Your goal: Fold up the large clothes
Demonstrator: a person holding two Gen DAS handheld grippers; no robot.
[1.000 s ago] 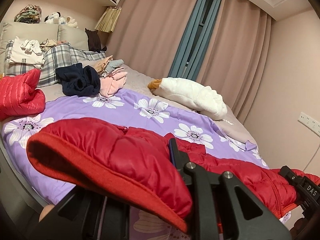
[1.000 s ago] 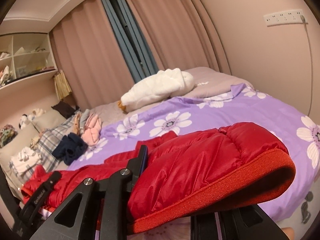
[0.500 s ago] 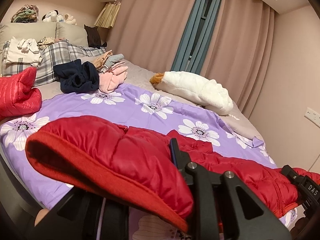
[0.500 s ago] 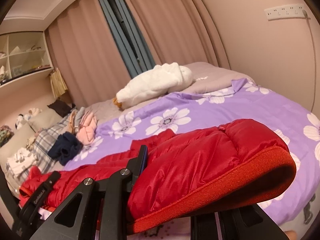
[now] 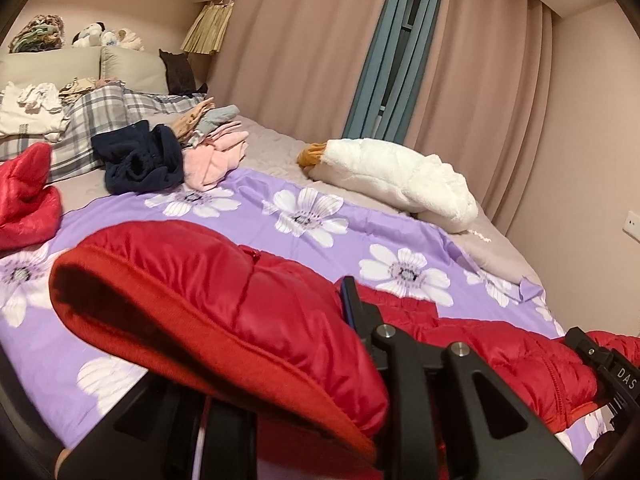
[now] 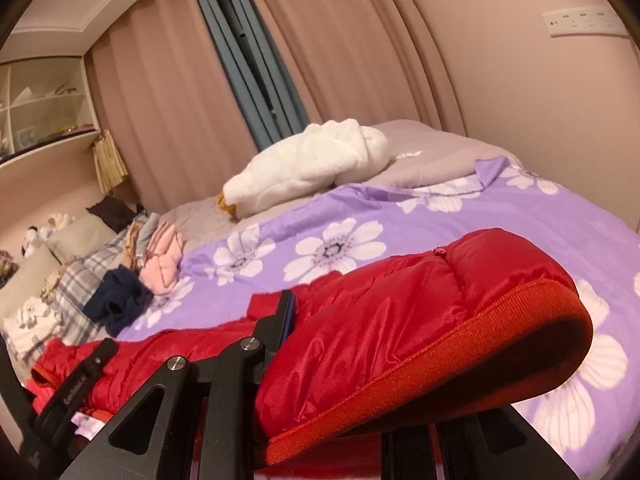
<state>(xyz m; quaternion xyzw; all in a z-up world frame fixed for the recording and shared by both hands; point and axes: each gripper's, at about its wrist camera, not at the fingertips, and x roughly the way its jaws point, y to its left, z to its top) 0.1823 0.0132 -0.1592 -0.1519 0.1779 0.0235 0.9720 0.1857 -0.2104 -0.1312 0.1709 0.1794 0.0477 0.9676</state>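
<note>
Now both tools [image 5: 320,364] [image 6: 332,364] clamped on red puffer jacket [image 5: 224,296] above floral bedspread [image 5: 304,212].

Glossy red quilted jacket [image 5: 224,292], edged with matte red-orange ribbed trim [image 6: 460,384]. Lilac bedspread [image 5: 248,192] printed with large white flowers, grey-dark centres. Plain grey-beige sheet [image 6: 432,152] beyond it. White plush goose [image 5: 392,176] with orange-brown beak. Navy garment [image 5: 140,160], pale pink garment [image 5: 212,160], grey-and-white plaid fabric [image 5: 100,116], cream garment [image 5: 28,112]. Second glossy red item [image 5: 24,200] at the left edge. Dusty pink curtains [image 5: 304,48] with a blue-grey strip [image 5: 392,48] between. Pink-beige wall [image 6: 520,72], white socket strip [image 6: 584,24]. Black gripper frames, silver screw heads.
</note>
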